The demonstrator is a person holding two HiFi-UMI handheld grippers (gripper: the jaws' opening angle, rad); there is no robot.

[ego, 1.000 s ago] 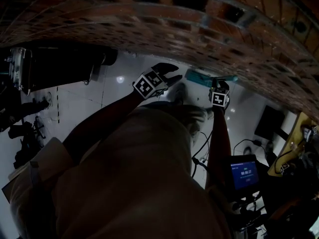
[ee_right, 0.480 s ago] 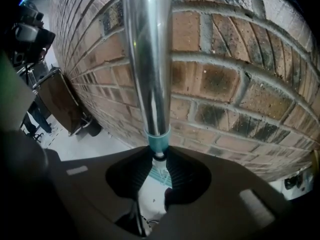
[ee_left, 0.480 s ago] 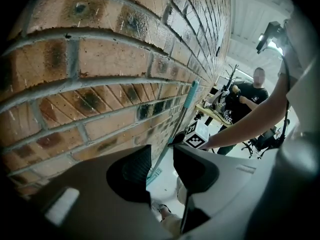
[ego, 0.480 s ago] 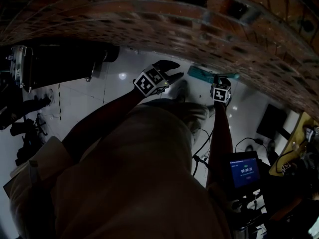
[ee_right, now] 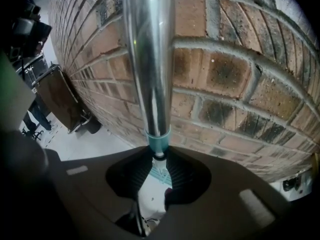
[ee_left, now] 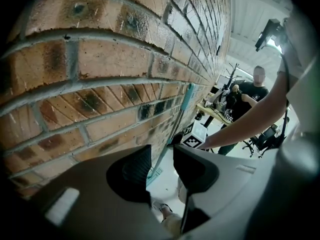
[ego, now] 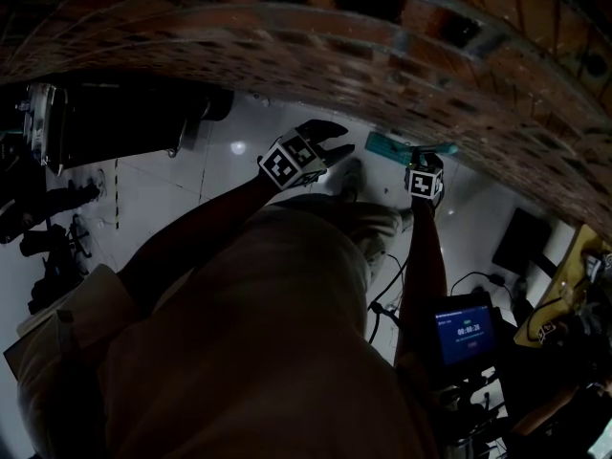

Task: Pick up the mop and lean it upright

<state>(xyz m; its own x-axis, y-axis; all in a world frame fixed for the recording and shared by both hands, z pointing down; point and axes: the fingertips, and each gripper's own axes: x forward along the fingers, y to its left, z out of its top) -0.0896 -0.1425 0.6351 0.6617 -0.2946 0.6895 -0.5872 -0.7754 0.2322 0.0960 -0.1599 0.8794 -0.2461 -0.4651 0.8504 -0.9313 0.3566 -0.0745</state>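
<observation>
A brick wall (ego: 382,27) curves above a pale tiled floor (ego: 172,189). A black case (ego: 115,122) stands at the left. A lit screen (ego: 466,333) glows at the lower right, with cables (ego: 382,299) near it. A person in a dark shirt (ee_left: 252,96) is at a cluttered table (ee_left: 215,111).

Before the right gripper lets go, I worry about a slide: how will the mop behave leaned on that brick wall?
The mop has a smooth, shiny metal pole, so it is probably stiff yet may slip within the right gripper. The floor looks glossy, so its foot could skate outward. The rough brick wall should likely hold the top.
</observation>
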